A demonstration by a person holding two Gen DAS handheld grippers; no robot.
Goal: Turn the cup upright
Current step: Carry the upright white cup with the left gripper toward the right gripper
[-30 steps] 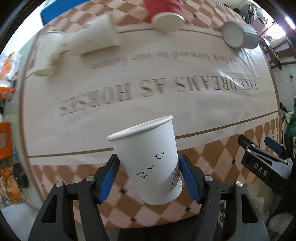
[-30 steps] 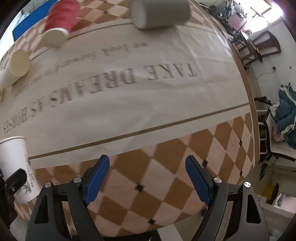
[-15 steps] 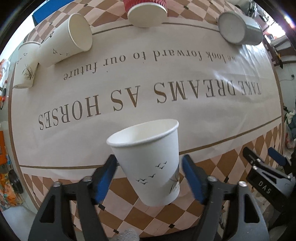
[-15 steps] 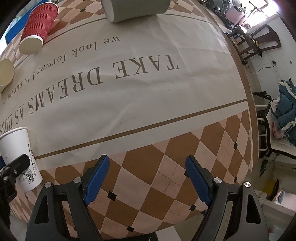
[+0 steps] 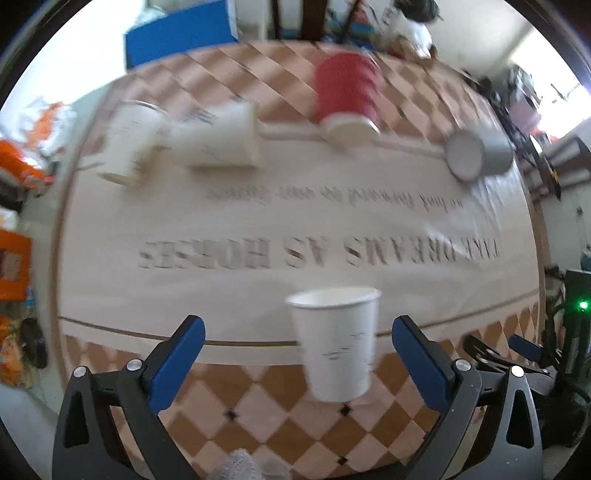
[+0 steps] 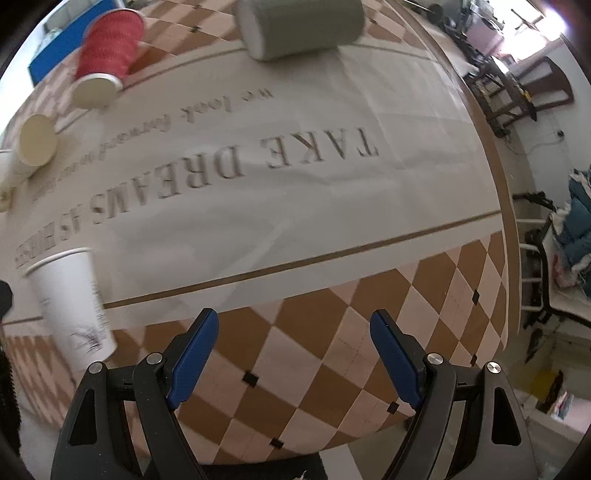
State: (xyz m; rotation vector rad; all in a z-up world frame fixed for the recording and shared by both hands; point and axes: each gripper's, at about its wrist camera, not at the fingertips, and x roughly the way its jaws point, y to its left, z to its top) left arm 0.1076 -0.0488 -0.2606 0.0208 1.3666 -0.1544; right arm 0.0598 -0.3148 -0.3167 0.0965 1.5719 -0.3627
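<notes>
matt, seemingly paper white cup (image 5: 338,350)

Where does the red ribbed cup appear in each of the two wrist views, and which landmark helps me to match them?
Left wrist: the red ribbed cup lies on its side at the top, right of centre, at the far side of the table.
Right wrist: the same cup lies at the top left, mouth toward the camera.
Shared landmark: the grey cup lies on its side, to the right of the red one in both views.
</notes>
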